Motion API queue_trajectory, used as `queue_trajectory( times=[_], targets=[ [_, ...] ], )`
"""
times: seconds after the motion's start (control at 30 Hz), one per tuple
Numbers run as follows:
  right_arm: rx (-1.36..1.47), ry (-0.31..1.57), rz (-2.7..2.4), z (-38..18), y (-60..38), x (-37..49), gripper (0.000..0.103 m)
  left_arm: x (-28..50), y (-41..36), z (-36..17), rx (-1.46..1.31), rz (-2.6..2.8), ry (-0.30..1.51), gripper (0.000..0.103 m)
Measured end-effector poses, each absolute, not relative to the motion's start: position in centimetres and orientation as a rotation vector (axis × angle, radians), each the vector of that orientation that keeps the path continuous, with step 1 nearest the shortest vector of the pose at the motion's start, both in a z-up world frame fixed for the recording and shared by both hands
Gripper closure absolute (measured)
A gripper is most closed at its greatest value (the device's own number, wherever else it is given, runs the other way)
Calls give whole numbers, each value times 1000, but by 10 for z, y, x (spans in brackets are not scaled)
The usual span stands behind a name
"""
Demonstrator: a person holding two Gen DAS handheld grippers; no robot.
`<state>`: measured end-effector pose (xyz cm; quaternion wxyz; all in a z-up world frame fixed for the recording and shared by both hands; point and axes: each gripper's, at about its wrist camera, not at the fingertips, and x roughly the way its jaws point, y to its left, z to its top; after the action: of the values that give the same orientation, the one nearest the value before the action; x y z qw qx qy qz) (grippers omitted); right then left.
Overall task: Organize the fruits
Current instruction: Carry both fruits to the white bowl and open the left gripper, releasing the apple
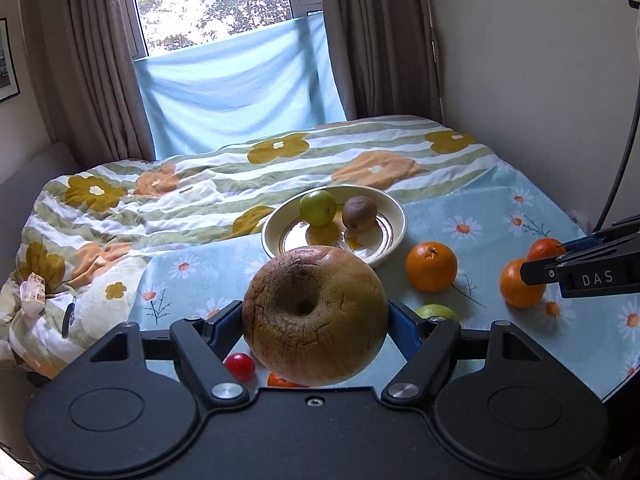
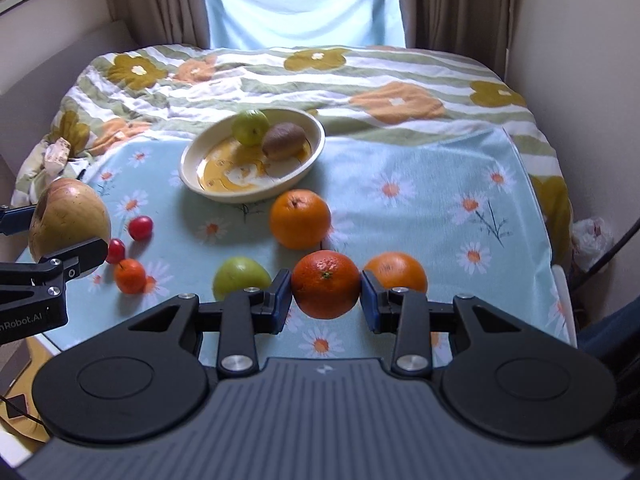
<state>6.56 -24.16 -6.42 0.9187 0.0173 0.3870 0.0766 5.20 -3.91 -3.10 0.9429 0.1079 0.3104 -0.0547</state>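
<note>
Left hand-held gripper (image 1: 316, 316) clamps a round, cracked, russet-skinned apple (image 1: 314, 316).

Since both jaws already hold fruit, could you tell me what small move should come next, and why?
Probably carry the left gripper with its apple forward over the bowl: it sits just ahead with room beside the green fruit and kiwi.

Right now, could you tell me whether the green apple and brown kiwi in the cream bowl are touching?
Touching: the right wrist view shows the green apple pressed against the brown kiwi, no gap.
</note>
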Motion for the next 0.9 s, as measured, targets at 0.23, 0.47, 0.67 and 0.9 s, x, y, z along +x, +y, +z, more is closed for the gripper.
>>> queue_trajectory(
  times=[0.23,0.47,0.67,0.9],
  targets=[
    [33,773,217,-37,-238,82,52,73,-31,-2,202,-107,608,24],
    [42,769,215,-31,-226,111,52,115,-21,0,214,-138,597,24],
    [52,774,190,-34,-214,148,52,164,-15,-11,226,-173,615,24],
    [75,790,161,-45,-201,198,52,220,-8,-34,246,-207,653,24]
  ],
)
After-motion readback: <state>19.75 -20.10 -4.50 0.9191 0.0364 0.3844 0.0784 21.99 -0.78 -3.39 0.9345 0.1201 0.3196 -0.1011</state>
